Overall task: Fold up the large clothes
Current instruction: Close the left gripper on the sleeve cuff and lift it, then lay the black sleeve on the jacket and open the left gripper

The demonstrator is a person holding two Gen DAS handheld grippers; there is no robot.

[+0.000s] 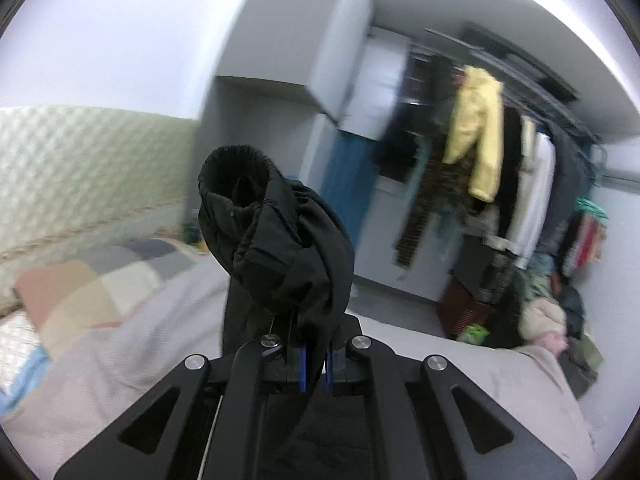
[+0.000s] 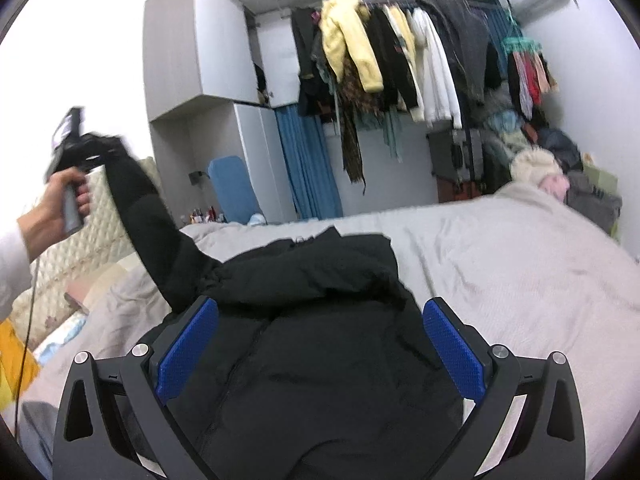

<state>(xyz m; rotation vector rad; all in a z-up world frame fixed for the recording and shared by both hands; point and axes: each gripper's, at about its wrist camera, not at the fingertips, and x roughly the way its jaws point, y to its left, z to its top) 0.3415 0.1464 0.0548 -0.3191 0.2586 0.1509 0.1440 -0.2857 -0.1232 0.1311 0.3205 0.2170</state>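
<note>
Left gripper clenched on black jacket's sleeve, lifted off bed; jacket body lay on bed under released right gripper. Risk: unpinned body dragging, cuff slipping.

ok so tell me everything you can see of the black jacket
The black jacket looks puffy and matte, with a seam down its middle. Its body lies crumpled on the pale bedspread. One sleeve is stretched up and away, its ribbed cuff pinched in the shut left gripper. The open right gripper hovers over it.
</note>
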